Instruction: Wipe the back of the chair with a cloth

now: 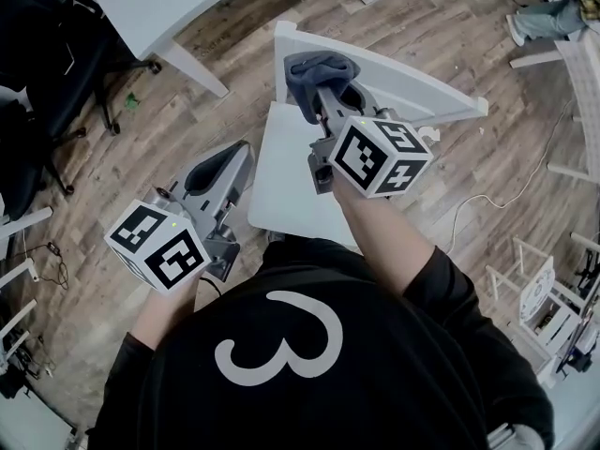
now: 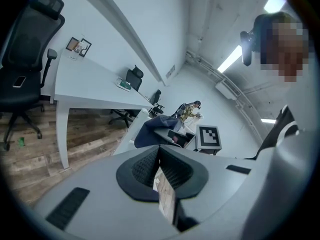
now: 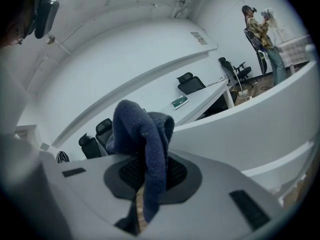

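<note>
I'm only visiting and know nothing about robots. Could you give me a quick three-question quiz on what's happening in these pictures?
1. True or false: the right gripper is shut on the cloth.
2. Which gripper holds nothing? A) left gripper B) right gripper
3. Fill in: the piece of white furniture in front of the person is a ____.

Key:
1. True. The blue cloth is pinched between its jaws.
2. A. Its jaws are together with nothing between them.
3. chair
</note>
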Motion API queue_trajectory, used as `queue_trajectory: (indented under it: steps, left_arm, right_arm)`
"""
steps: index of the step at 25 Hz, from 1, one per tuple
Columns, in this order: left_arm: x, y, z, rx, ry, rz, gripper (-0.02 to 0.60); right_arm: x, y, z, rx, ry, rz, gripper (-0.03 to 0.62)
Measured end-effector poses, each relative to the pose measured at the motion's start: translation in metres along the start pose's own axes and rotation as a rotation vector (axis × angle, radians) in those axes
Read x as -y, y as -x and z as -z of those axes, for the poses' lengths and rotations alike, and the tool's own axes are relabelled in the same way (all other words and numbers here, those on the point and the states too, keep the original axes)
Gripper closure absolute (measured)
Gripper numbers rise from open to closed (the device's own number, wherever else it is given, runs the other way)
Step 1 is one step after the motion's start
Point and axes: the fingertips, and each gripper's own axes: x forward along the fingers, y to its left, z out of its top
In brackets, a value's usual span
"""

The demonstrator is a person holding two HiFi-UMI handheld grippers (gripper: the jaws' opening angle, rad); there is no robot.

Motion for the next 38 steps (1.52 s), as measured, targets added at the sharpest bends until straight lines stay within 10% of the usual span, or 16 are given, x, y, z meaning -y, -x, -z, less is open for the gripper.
queue_trajectory:
  steps: [38]
  left_arm:
    - [0.005,0.005,0.024,-0.038,0.015,-0.01,0.568]
  right_arm:
    - [0.036,0.001,-0.002,0.006,0.169,0.217,0.545]
